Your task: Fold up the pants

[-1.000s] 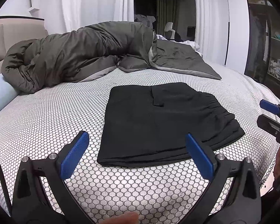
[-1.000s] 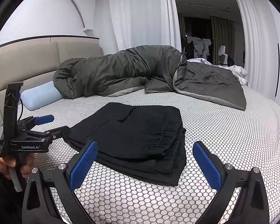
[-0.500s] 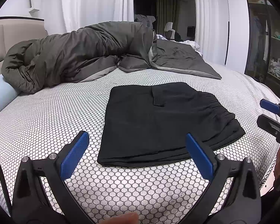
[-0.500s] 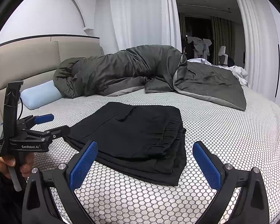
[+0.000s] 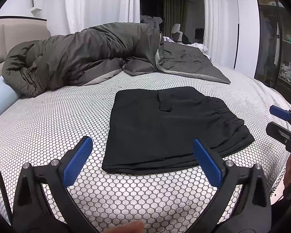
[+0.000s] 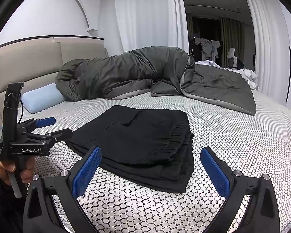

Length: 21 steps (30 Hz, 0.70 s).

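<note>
Black pants (image 5: 168, 128) lie folded into a compact rectangle on the honeycomb-patterned bed sheet (image 5: 58, 120); they also show in the right wrist view (image 6: 141, 137). My left gripper (image 5: 143, 155) is open and empty, held just short of the pants' near edge. My right gripper (image 6: 150, 165) is open and empty, over the pants' near corner. The left gripper shows at the left of the right wrist view (image 6: 54, 128), open. The right gripper shows at the right edge of the left wrist view (image 5: 277, 120), open.
A dark grey duvet (image 5: 91, 56) is bunched across the far side of the bed, also in the right wrist view (image 6: 145, 73). A light blue pillow (image 6: 40, 97) lies by the padded headboard (image 6: 27, 64). White curtains and shelves stand beyond the bed.
</note>
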{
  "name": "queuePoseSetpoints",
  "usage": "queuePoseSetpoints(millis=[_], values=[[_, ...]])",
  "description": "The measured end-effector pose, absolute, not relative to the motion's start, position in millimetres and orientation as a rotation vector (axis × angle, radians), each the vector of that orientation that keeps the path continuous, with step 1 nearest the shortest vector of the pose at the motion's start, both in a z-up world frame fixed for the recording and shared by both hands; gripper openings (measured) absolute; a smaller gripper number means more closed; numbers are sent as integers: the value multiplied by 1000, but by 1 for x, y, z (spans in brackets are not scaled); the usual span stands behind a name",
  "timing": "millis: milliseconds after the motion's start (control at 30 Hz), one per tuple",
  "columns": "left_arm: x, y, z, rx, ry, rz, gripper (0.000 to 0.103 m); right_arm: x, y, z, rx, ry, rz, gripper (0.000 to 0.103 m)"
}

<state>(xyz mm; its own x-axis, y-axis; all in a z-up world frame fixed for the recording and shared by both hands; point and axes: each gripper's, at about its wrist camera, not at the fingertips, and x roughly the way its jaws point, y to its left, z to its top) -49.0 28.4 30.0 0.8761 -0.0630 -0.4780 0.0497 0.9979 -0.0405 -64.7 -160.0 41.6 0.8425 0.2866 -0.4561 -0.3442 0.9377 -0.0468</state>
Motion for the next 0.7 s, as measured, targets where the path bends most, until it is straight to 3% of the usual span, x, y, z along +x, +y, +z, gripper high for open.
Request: queuePoseSetpoints(millis=[700], values=[[-48, 33, 30, -25, 498, -62, 102, -66, -160, 43, -130, 457, 338, 103]])
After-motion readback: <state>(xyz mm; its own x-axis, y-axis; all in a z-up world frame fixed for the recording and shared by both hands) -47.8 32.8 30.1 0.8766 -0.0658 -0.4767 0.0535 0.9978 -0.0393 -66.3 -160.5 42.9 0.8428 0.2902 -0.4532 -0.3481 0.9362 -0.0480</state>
